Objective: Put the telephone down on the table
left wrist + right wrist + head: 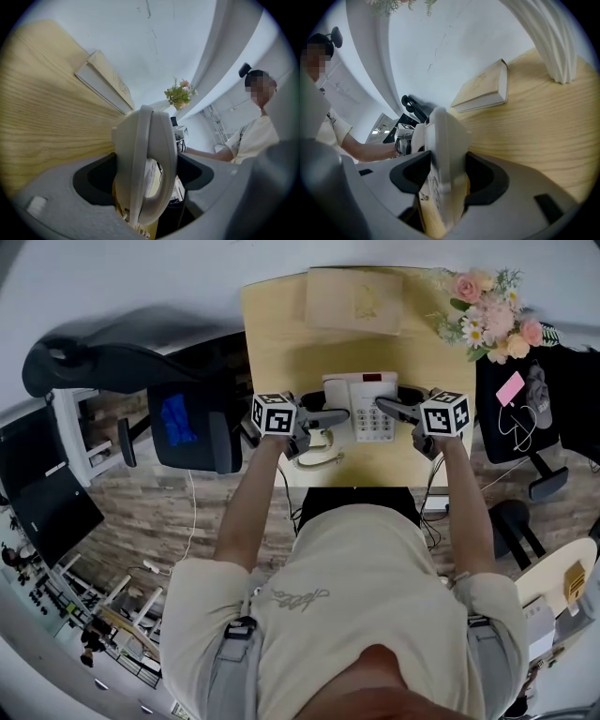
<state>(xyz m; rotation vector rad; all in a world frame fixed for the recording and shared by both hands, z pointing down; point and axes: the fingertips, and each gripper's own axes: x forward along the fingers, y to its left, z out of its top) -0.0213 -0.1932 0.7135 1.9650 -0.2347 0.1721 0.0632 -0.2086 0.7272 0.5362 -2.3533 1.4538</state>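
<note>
A white telephone (361, 401) with a keypad sits between my two grippers over the near part of the wooden table (272, 334). My left gripper (339, 415) is shut on its left side, where the handset (146, 159) stands edge-on between the jaws. My right gripper (382, 406) is shut on the right edge of the telephone body (443, 140). The coiled cord (323, 458) trails toward the table's front edge. Whether the telephone rests on the wood or hangs just above it, I cannot tell.
A tan book (354, 299) lies at the back of the table and a flower bouquet (492, 315) stands at the back right corner. A black office chair (178, 418) is to the left; a dark stool with a pink phone (511, 388) is to the right.
</note>
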